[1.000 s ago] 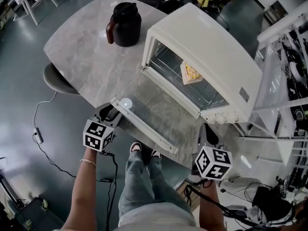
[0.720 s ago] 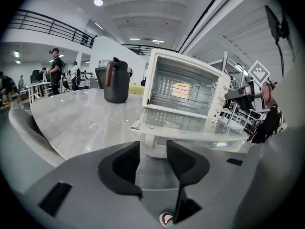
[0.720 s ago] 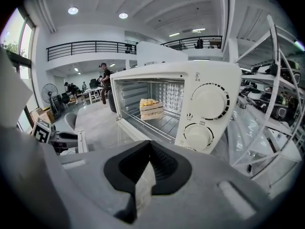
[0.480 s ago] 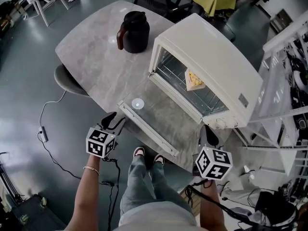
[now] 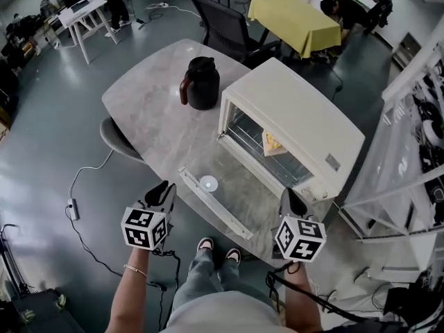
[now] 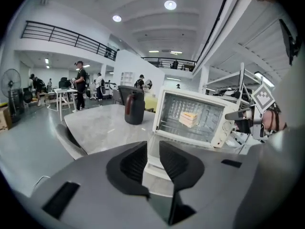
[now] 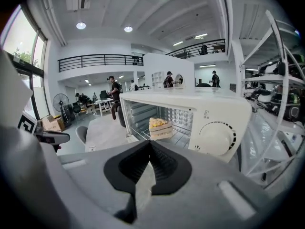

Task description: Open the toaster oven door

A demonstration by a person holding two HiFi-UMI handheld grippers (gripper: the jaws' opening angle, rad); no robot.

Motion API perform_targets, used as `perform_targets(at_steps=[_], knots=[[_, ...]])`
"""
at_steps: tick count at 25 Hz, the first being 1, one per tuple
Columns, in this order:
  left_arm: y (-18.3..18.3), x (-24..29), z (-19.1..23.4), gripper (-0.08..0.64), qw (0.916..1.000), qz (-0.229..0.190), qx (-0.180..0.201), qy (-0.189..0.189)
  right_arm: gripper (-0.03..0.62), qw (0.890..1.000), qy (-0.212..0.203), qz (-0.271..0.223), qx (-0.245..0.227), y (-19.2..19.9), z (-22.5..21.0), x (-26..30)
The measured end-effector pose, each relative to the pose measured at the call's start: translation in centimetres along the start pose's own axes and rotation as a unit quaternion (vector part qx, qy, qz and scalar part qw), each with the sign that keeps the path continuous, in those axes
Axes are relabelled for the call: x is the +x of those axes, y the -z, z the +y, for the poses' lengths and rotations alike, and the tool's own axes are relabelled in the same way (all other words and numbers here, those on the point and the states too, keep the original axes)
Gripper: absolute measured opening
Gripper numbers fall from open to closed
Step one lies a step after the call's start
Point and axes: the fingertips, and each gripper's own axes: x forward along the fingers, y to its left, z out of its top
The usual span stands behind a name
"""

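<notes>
At the near edge of the worktop (image 5: 149, 109), the toaster oven (image 5: 305, 116) is seen with its door (image 5: 239, 186) dropped all the way down. The glass is laid flat and the handle (image 5: 208, 205) is turned out toward the person. And the left claw (image 5: 164, 190) is off it! A second ago it was set right at the handle's end; now it is held clear, lifted up and drawn back to the side. Its jaws have just been closing and are left narrowly apart, with nothing between them. Only the door's edge is glimpsed through the gap. The right claw (image 5: 291, 201) is closed and empty, held near the oven's dial corner. Inside, a piece of food (image 5: 272, 144) is shown on the rack, and a black jug (image 5: 201, 83) is seen beside the oven. The opening is judged done, and the pull-back is read as the finish.
</notes>
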Motion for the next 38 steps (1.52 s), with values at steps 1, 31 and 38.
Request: perform_targets(at_steps=[1, 31, 38], knots=[[-1.1, -0.5, -0.4, 0.078, 0.9999, -0.011, 0.001, -0.007, 0.005, 1.000, -0.005, -0.006, 0.000, -0.5, 0.1, -0.2], [-15.7, -2.2, -8.1, 0.006, 0.9842, -0.168, -0.031, -0.047, 0.005, 0.991, -0.022, -0.130, -0.019, -10.1, -2.8, -5.0], [-16.1, -1.8, -8.7, 0.006, 0.9865, -0.157, -0.021, -0.043, 0.005, 0.992, -0.003, -0.128, -0.015, -10.2, -3.6, -5.3]])
